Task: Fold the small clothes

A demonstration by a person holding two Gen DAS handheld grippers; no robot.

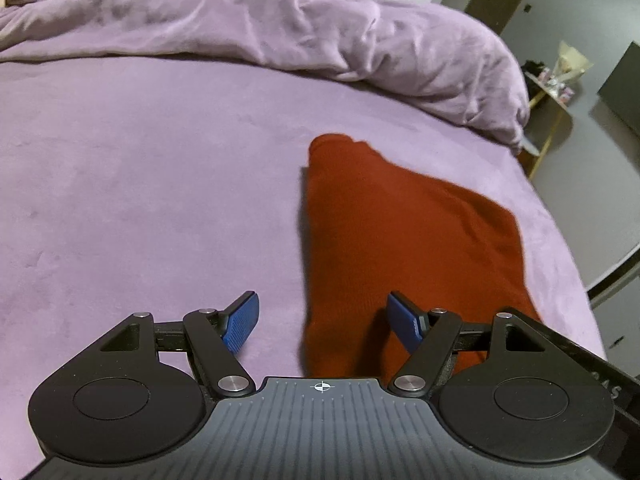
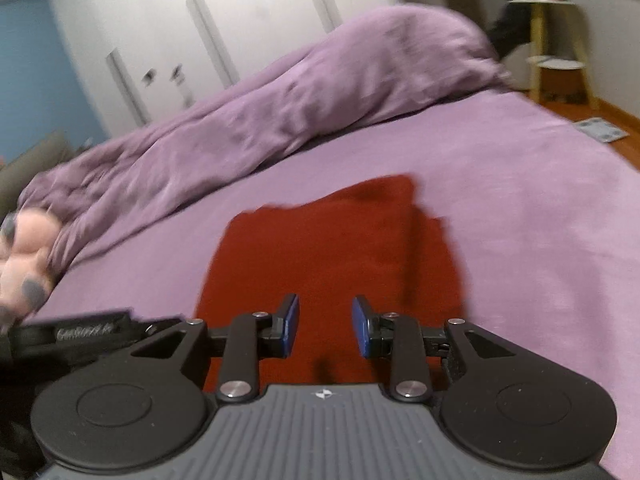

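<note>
A dark red garment (image 1: pixel 384 240) lies folded on the purple bed sheet (image 1: pixel 140 200), to the right of centre in the left wrist view. My left gripper (image 1: pixel 324 326) is open and empty, above the garment's near left edge. In the right wrist view the same red garment (image 2: pixel 320 256) lies straight ahead. My right gripper (image 2: pixel 325 328) is open and empty, held over the garment's near end. Its blue pads (image 2: pixel 292 326) do not touch the cloth.
A bunched purple duvet (image 1: pixel 320 28) lies across the far side of the bed. A yellow side table (image 2: pixel 556 40) stands beyond the bed's right corner. The operator's hand (image 2: pixel 24 256) shows at the left edge of the right wrist view. White wardrobe doors (image 2: pixel 200 32) stand behind.
</note>
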